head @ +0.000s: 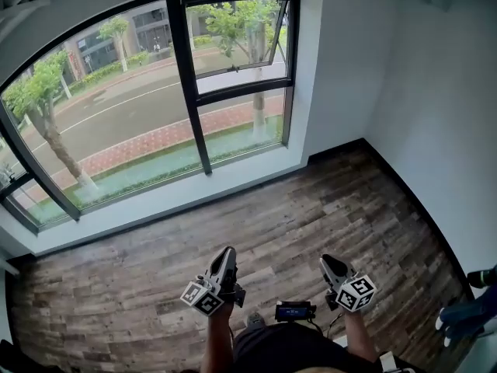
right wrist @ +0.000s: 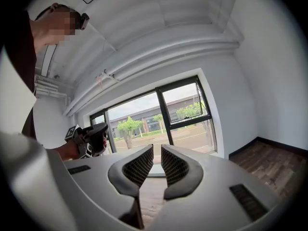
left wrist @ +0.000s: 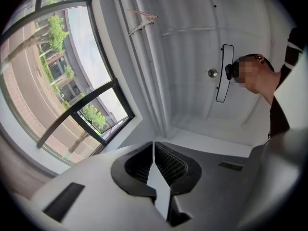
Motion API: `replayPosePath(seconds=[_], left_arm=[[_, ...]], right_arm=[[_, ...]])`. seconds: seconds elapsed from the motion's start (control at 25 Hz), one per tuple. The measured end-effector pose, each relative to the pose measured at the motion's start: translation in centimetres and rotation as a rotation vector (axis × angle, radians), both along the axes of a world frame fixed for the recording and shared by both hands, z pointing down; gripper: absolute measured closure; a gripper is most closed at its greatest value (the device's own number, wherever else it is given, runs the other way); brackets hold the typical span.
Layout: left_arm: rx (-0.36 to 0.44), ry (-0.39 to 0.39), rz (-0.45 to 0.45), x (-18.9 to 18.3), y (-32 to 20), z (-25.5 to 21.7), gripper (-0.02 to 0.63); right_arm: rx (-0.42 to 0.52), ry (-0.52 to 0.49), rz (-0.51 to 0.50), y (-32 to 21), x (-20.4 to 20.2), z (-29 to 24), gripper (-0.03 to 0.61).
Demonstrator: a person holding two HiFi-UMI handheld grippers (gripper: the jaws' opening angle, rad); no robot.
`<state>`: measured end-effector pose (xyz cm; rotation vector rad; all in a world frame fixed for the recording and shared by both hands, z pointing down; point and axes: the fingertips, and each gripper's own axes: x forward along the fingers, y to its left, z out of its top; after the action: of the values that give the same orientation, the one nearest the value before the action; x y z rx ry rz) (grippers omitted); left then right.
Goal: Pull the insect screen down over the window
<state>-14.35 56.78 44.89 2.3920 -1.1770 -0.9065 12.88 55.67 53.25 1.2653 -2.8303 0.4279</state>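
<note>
Window fills the head view from 9 o'clock round to 1 o'clock: a wide dark-framed pane on its left, and a narrower bay split by a crossbar on its right. Through the glass show trees, a road and a brick-red path. No insect screen can be made out over the glass, and no view shows where it sits. A white sill runs below the frame, and a wooden plank floor stretches from it down toward 6 o'clock. A white wall closes the room at 3 o'clock.

Both grippers hang low in the head view, well apart from the window and touching nothing. The left gripper is at 7 o'clock, its marker cube nearest the camera and its tip pointing toward 12 o'clock. Its own view shows its jaws pressed together with nothing between them. The right gripper is at 5 o'clock and points the same way. In its own view its jaws stand slightly spread, with only floor and window visible through the narrow gap. The person's forearm shows behind the left gripper.
</note>
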Motion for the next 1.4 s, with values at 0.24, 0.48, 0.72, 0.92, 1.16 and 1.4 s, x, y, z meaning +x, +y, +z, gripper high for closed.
replayPosePath(seconds=[0.24,0.48,0.72,0.92,1.16,1.4], left_arm=[[0.017,-0.029,-0.029,-3.9,-6.2,-1.2,0.609],[-0.033,-0.102,-0.084,-6.8,-12.1,0.2,0.587],[-0.054,-0.156,-0.143,-7.6,-21.9,1.1,0.509],[-0.021,-0.213,-0.213,-6.6,-31.4,-1.2,0.511],[-0.04,-0.29,-0.209,-4.0,-41.0,-1.7,0.511],[-0.089,-0.286,-0.191,-3.2,-50.8,-0.4,0.511]], right_arm=[[-0.044,0.044,0.022,-5.5,-2.9,1.6,0.541],[-0.102,0.013,-0.003,-13.5,-5.5,4.5,0.541],[-0.108,-0.011,-0.087,-25.3,-8.3,6.2,0.541],[-0.065,-0.047,-0.171,-36.6,-9.2,4.0,0.541],[0.015,0.003,-0.224,-47.0,-8.5,0.6,0.541],[-0.021,-0.006,-0.183,-52.7,-7.6,1.8,0.541]])
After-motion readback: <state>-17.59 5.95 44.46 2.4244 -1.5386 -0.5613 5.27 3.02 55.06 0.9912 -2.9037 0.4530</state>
